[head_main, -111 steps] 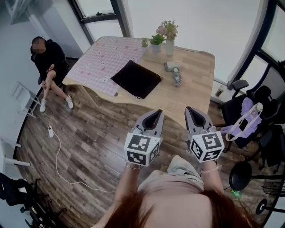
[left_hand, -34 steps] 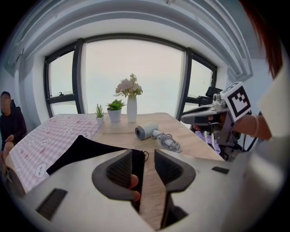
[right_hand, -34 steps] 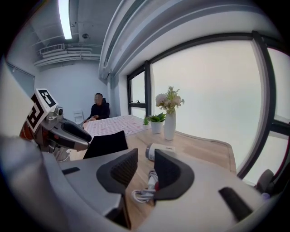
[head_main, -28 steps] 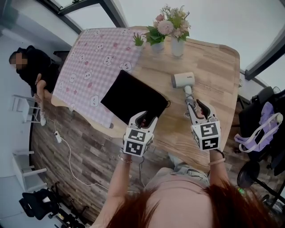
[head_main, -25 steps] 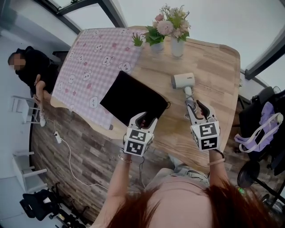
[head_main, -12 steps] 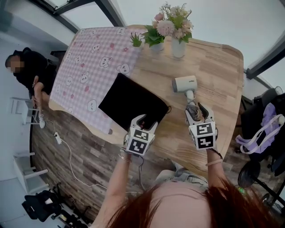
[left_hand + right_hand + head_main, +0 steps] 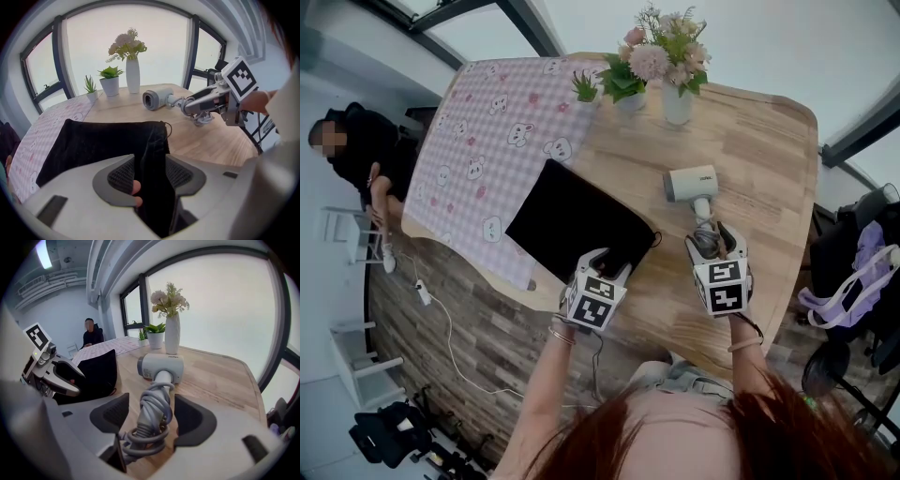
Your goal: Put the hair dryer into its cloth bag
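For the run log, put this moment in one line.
left gripper: open, bag edge between jaws | right gripper: opening round hair dryer handle | hair dryer: on table, outside bag

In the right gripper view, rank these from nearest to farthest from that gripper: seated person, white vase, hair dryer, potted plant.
1. Hair dryer: cord-wrapped handle between the right gripper's opening fingers.
2. White vase: behind the dryer, centre.
3. Potted plant: left of the vase, slightly farther back.
4. Seated person: beyond the table, far left.

A wooden table [image 7: 769, 141] stands on a dark plank floor [image 7: 469, 328] beside tall black-framed windows [image 7: 164, 51] letting in pale daylight.
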`<action>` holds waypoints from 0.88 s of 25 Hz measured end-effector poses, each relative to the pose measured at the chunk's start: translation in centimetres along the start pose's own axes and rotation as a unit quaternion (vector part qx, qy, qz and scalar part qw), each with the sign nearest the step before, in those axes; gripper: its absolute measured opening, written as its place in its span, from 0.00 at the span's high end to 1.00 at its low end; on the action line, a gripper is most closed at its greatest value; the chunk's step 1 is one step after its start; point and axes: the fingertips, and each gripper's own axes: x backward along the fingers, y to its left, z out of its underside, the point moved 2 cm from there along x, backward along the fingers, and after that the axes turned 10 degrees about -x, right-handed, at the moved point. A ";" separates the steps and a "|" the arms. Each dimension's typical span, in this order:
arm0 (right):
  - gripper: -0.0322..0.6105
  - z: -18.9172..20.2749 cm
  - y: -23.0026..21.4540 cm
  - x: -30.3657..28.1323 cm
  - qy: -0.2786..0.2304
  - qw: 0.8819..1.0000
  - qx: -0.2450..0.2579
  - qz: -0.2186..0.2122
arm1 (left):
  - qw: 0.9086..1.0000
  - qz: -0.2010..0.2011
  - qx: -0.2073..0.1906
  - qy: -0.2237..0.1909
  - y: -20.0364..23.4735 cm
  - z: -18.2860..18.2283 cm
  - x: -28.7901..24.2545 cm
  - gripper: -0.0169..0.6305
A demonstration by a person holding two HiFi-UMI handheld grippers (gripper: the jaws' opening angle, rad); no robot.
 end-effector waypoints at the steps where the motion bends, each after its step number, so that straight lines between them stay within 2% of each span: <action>1: 0.48 0.2 0.0 -0.3 0.004 1.000 -0.003 -0.001 | 1.000 0.001 0.000 0.001 0.1 0.0 -0.1 0.66; 12: 0.47 1.5 -0.6 -2.8 0.030 0.999 -0.027 -0.003 | 1.000 -0.010 0.000 0.007 0.9 -0.2 -0.4 0.79; 22: 0.59 1.8 -0.5 -3.3 0.044 0.999 -0.015 -0.001 | 1.000 -0.022 0.007 -0.004 1.9 -1.5 0.9 0.83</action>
